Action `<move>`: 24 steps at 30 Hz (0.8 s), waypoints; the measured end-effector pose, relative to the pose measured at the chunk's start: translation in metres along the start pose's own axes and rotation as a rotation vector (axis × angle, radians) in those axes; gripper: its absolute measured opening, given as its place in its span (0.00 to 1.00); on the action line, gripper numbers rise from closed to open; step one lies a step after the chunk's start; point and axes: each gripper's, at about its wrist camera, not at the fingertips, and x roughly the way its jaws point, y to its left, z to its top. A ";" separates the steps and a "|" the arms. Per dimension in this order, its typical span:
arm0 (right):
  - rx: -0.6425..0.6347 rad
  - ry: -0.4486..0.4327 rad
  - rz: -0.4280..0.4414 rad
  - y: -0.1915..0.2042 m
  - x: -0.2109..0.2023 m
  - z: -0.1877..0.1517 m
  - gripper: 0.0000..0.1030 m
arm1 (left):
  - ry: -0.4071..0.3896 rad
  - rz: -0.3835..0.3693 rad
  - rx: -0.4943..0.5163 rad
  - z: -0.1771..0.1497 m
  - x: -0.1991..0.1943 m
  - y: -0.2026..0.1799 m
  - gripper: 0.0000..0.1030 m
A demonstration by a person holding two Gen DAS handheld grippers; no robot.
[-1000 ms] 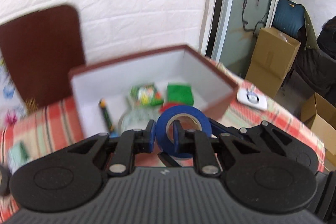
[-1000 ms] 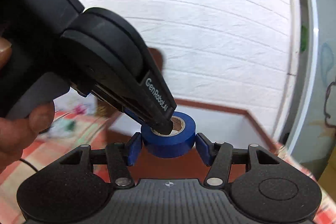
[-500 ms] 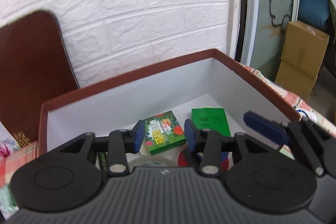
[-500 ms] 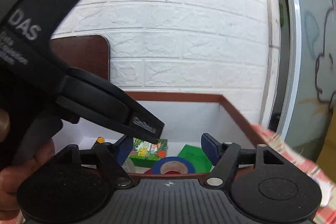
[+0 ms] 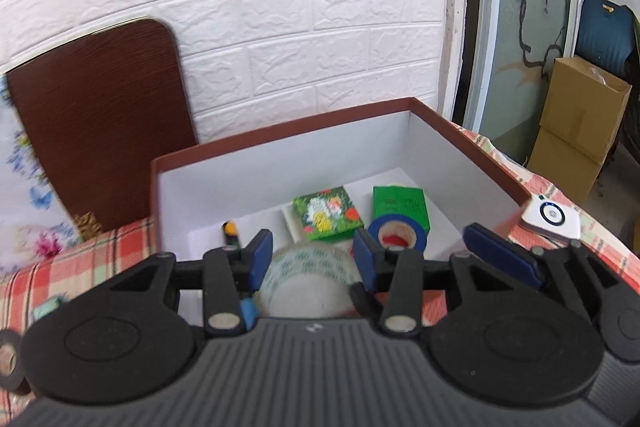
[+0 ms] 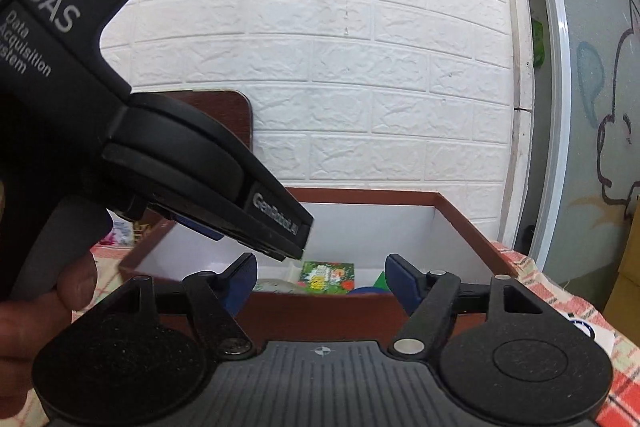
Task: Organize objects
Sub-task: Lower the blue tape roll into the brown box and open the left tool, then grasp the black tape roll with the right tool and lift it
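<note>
Blue tape [image 5: 397, 235] is in the box [image 5: 280, 135] now, lying on the white floor just in front of the green packet [image 5: 401, 203], with a red thing showing through its core. Beside it sit the flowery packet [image 5: 327, 213], a marker [image 5: 231, 231] by the left wall and, nearest the camera, a clear tape roll [image 5: 308, 277]. Left gripper [image 5: 309, 257] hangs over the box with its jaws partly apart, just been opening, and nothing pinched: the clear roll shows through the gap but lies below, on the box floor as far as I can judge. Right gripper [image 6: 320, 281] sits at the near wall, jaws wide, also just been opening, and nothing between them. So that drop looks done. What's left? On the checked cloth [image 5: 120, 247] outside, a black roll [image 5: 9, 355] peeks in at the left edge and a white square gadget [image 5: 551, 219] rests by the right wall; those look like the next candidates. Brown lid [image 5: 100, 115] leans on the wall, so closing up seems a long way off
</note>
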 end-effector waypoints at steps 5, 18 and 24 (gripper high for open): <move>0.040 0.034 0.020 0.010 -0.018 -0.007 0.68 | -0.009 0.037 0.003 -0.020 -0.031 0.014 0.47; 0.118 0.324 0.172 0.068 -0.059 -0.049 0.68 | 0.076 0.171 -0.061 -0.094 -0.066 0.070 0.48; 0.044 0.322 0.196 0.090 -0.062 -0.048 0.68 | 0.095 0.205 -0.099 -0.114 -0.068 0.097 0.48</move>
